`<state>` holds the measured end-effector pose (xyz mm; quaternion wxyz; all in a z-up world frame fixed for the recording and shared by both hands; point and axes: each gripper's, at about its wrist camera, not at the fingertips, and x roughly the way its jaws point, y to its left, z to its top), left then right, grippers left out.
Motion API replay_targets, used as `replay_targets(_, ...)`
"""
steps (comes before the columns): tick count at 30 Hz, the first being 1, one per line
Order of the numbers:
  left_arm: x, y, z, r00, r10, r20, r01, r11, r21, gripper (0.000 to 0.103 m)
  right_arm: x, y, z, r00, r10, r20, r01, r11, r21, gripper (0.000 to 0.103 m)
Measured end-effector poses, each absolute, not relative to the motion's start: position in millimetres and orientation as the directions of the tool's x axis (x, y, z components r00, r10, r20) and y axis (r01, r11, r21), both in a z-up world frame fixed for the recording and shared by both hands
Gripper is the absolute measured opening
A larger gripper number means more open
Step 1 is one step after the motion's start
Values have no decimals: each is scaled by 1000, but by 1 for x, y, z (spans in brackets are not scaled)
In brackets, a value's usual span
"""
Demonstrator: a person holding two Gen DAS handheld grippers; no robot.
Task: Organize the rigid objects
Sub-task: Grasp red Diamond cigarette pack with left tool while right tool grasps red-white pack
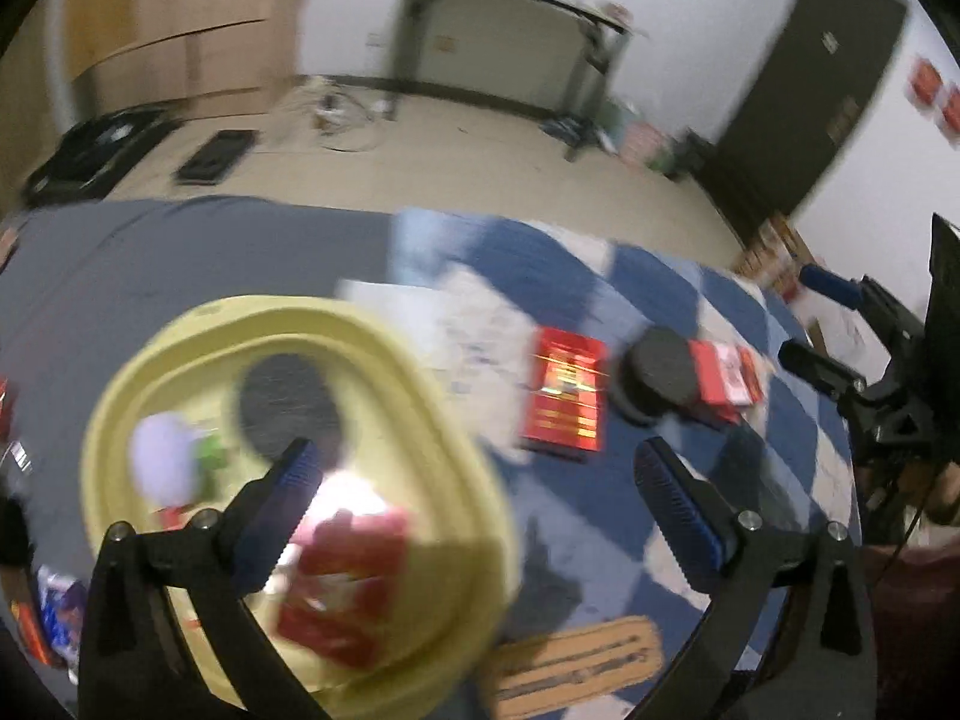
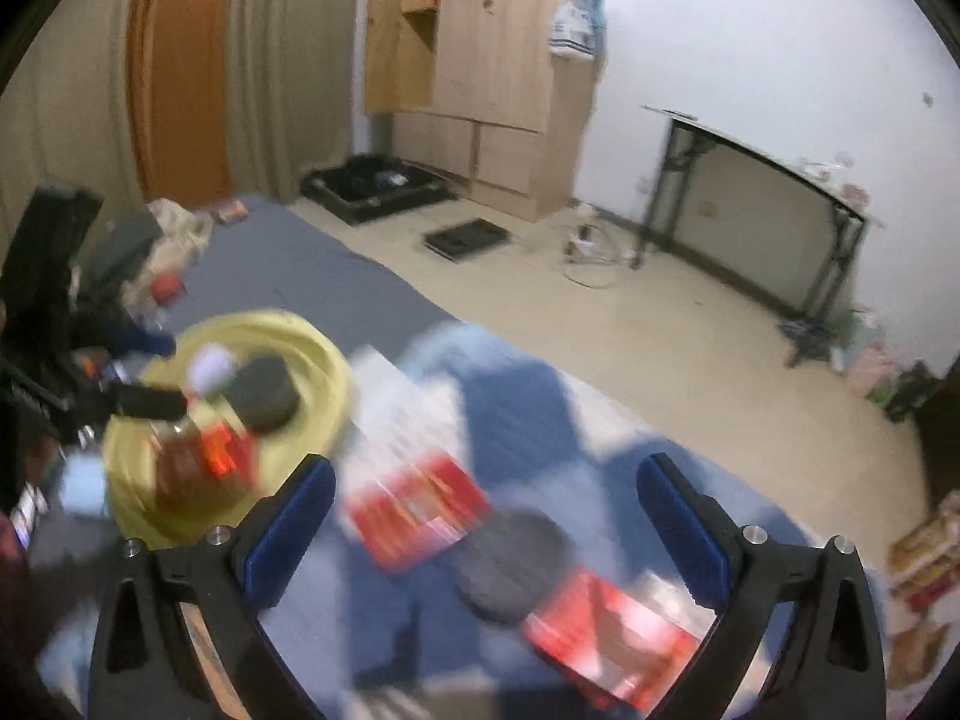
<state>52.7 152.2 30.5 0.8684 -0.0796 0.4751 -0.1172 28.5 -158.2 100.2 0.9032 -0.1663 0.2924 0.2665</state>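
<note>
A yellow basin (image 1: 180, 330) stands on the bed and holds a black round puck (image 1: 288, 402), a pale rounded object (image 1: 162, 462) and red packets (image 1: 348, 576). My left gripper (image 1: 474, 462) hangs open over the basin's right rim with nothing between its fingers. To the right, on the checked cloth, lie a red box (image 1: 567, 396), a second black puck (image 1: 657, 375) and another red box (image 1: 723, 381). My right gripper (image 2: 486, 480) is open and empty above that red box (image 2: 420, 510), the puck (image 2: 510, 564) and the nearer red box (image 2: 612, 636). The basin (image 2: 324, 360) is to its left.
A blue-and-white checked cloth (image 1: 600, 288) lies over a grey sheet (image 1: 180, 252). A brown flat case (image 1: 576, 666) sits near the front edge. Snack packets (image 1: 57, 612) lie left of the basin. A wardrobe (image 2: 492, 78), a folding table (image 2: 762, 192) and bare floor are beyond.
</note>
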Motion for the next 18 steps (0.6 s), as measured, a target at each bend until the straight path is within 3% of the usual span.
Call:
replay_targets(5, 80, 101, 0, 466, -235, -853, 179, 969, -169, 103, 15, -237, 75, 712, 250, -656, -388, 919, -71, 103)
replay_targets(9, 91, 83, -22, 430, -195, -881, 204, 972, -116, 103, 11, -262, 42, 674, 245, -696, -278, 958, 69, 103)
replay_targets(18, 108, 64, -43, 421, -161, -892, 189, 978, -87, 103, 46, -254, 24, 631, 241, -737, -296, 953, 58, 103)
